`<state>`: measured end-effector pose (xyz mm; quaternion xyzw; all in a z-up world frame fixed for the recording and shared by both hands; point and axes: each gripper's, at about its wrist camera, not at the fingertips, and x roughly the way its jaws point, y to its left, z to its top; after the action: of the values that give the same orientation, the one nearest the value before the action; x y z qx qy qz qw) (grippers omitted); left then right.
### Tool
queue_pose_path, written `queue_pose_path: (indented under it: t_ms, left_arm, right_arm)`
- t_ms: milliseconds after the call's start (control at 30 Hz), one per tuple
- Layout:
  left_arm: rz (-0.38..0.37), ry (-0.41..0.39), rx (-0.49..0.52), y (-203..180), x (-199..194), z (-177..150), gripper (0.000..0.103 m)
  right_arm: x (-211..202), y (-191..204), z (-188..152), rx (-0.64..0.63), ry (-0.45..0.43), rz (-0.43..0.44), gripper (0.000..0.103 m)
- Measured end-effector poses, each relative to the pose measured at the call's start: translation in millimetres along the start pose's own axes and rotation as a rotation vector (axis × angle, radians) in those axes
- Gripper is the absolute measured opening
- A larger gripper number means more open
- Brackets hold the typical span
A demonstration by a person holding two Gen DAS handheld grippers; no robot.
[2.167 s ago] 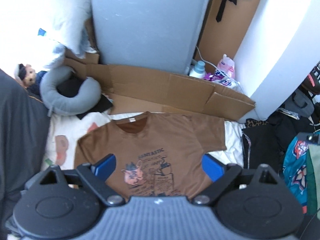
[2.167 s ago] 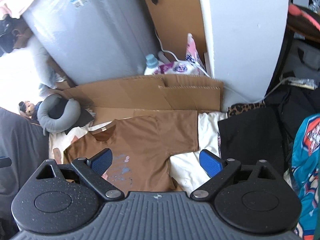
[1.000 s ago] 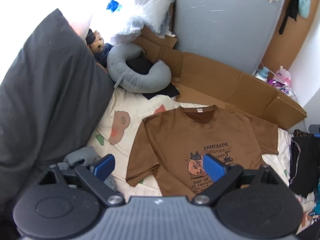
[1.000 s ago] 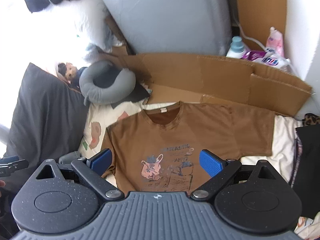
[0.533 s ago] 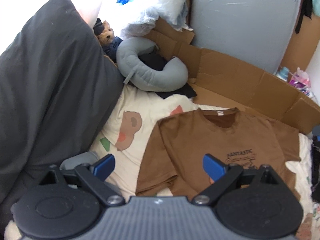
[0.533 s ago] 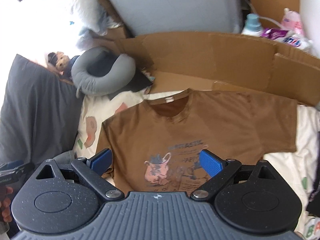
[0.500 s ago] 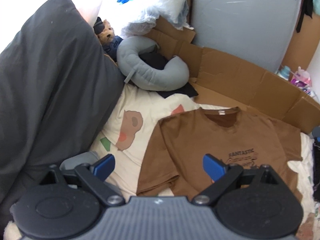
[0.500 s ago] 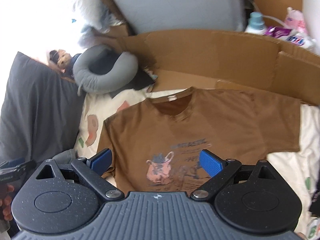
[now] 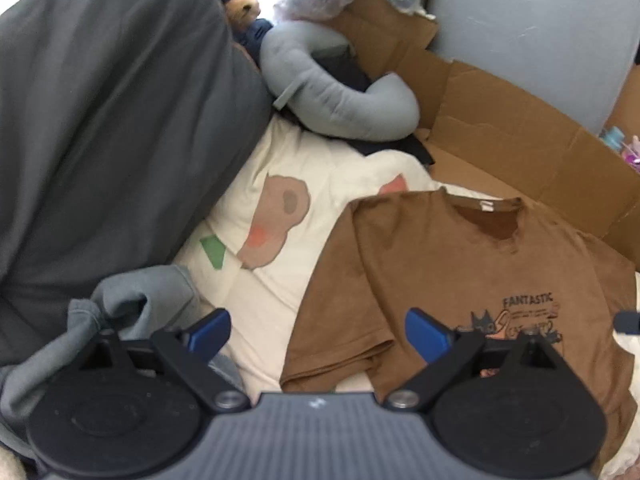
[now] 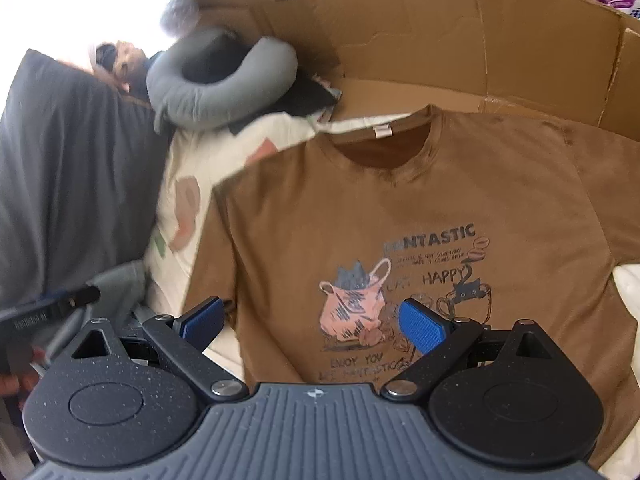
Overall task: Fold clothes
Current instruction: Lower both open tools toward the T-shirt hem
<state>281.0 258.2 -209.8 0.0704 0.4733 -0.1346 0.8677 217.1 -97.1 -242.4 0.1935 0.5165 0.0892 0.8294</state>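
Observation:
A brown T-shirt (image 9: 460, 264) with a printed "FANTASTIC" cat graphic lies flat, face up, on a cream patterned sheet (image 9: 280, 184), collar toward the cardboard. Its left sleeve (image 9: 340, 320) spreads toward the sheet's edge. My left gripper (image 9: 318, 330) hovers open just above that sleeve's hem, nothing between its blue pads. In the right wrist view the same T-shirt (image 10: 400, 208) fills the middle. My right gripper (image 10: 310, 324) is open over the lower chest and the print, holding nothing.
A dark grey duvet (image 9: 104, 120) bulks up on the left, with a grey garment (image 9: 132, 304) bunched at its foot. A grey neck pillow (image 9: 332, 92) and flattened cardboard (image 9: 520, 140) lie beyond the collar. At the far left of the right wrist view a hand (image 10: 16, 376) holds the other gripper.
Both grippers have dropped lower and closer to the T-shirt. The left one has shifted left toward the sleeve; the right one now sits over the print. Both stay open.

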Motion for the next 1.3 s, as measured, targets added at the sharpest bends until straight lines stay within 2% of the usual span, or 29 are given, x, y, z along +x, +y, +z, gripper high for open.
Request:
queue_pose_path:
  t_ms: [100,233,467,800,1000,1033,1100,1167,1200,1300]
  left_arm:
    - [0.013,-0.012,-0.002,6.6,12.8,-4.2,0.093]
    - [-0.001,-0.018,0.003,14.8,32.3,-13.9,0.086]
    - [-0.016,-0.024,0.000,18.8,62.7,-46.0,0.077]
    - [-0.136,-0.082,0.114,-38.4,98.8,-65.5,0.077]
    - [-0.135,-0.077,0.193,-65.7,126.6,-68.7,0.077]
    - [-0.128,-0.070,0.196,-66.7,131.4,-69.0,0.075]
    - [-0.114,-0.057,0.202,-68.6,140.9,-69.5,0.064]
    - [-0.101,-0.041,0.208,-69.5,149.0,-70.4,0.048]
    - [-0.096,-0.036,0.214,-68.7,150.2,-70.9,0.047]
    - [-0.091,-0.030,0.221,-63.5,149.1,-71.2,0.035]
  right_arm:
    - [18.7,0.3,-11.2,-0.003,0.001,0.012,0.098]
    - [41.8,1.2,-26.1,-0.041,-0.006,0.038,0.097]
    - [76.3,4.1,-54.3,-0.103,0.014,0.044,0.097]
    - [104.9,1.4,-87.7,-0.155,0.036,0.022,0.096]
    - [108.5,-2.6,-94.6,-0.166,0.040,0.007,0.096]
    - [108.4,-3.6,-94.2,-0.162,0.039,0.007,0.096]
    - [108.2,-5.5,-93.4,-0.154,0.038,0.007,0.096]
    - [108.0,-7.5,-92.6,-0.147,0.037,0.008,0.096]
    - [107.9,-8.4,-92.2,-0.143,0.036,0.008,0.096]
    - [107.7,-10.2,-91.4,-0.136,0.034,0.012,0.096]
